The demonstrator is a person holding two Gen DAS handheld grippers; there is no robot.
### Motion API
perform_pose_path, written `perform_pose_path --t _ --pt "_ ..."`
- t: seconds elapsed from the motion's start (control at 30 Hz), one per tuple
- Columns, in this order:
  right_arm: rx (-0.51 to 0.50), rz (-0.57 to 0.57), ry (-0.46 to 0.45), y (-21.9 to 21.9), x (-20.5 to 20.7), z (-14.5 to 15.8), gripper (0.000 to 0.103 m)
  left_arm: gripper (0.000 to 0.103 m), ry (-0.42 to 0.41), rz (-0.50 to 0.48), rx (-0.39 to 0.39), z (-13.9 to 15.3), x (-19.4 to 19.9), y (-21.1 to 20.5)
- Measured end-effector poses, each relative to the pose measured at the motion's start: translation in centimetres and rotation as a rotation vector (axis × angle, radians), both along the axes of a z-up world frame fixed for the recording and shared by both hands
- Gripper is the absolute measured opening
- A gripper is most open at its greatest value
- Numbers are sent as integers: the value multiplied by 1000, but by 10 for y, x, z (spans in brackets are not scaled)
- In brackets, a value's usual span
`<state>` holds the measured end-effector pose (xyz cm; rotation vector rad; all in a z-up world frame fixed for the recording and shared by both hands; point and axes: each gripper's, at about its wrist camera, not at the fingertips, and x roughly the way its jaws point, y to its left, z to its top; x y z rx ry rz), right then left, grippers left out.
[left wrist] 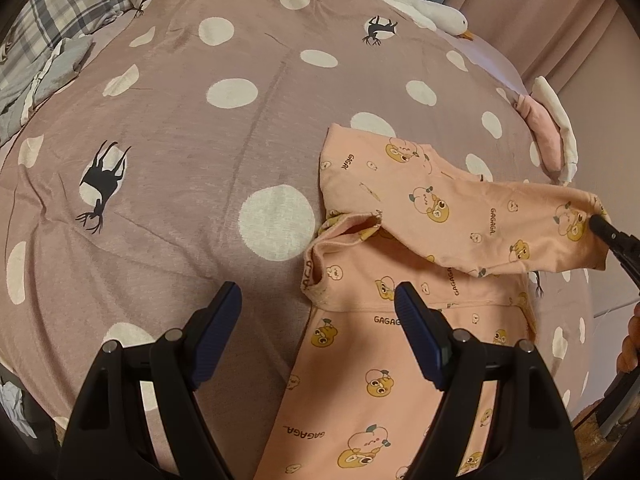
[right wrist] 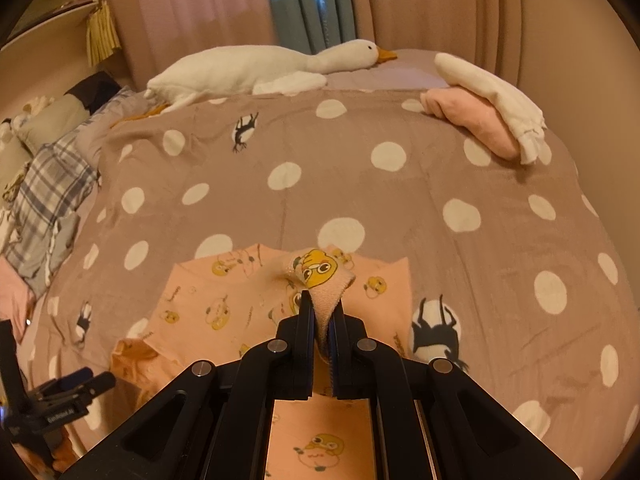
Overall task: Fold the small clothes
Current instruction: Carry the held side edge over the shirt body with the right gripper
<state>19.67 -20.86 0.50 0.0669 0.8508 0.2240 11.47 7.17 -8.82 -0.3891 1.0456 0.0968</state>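
Note:
A small pink shirt [left wrist: 400,364] with yellow cartoon prints lies on the bedspread [left wrist: 200,160], its collar toward the left. One sleeve [left wrist: 500,232] is stretched across to the right. My right gripper [right wrist: 322,312] is shut on that sleeve's cuff [right wrist: 320,276]; it also shows in the left wrist view [left wrist: 600,222] at the sleeve's end. My left gripper [left wrist: 320,300] is open and empty, hovering above the collar area; it shows small in the right wrist view [right wrist: 90,380].
A brown-pink bedspread with white dots and deer prints covers the bed. A white goose plush [right wrist: 260,68] lies at the far edge. Folded pink and white clothes [right wrist: 488,108] sit at the far right. Plaid and grey clothes [left wrist: 52,40] lie at the left.

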Motion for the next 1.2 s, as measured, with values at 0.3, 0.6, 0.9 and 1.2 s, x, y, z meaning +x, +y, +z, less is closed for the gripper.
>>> perform_pose_path --t 0.3,0.6,0.9,1.2 --pt "-9 -24 42 -11 1 -16 7 79 10 -15 0 -4 7 -7" --pt "-12 -40 89 -21 0 -35 7 78 18 -29 -6 -14 19 -10" --pt "-9 -48 115 -28 1 -48 7 68 5 0 -46 -21 32 -1" --pt "-8 -62 155 -36 3 -67 7 46 44 37 -48 -38 40 8"
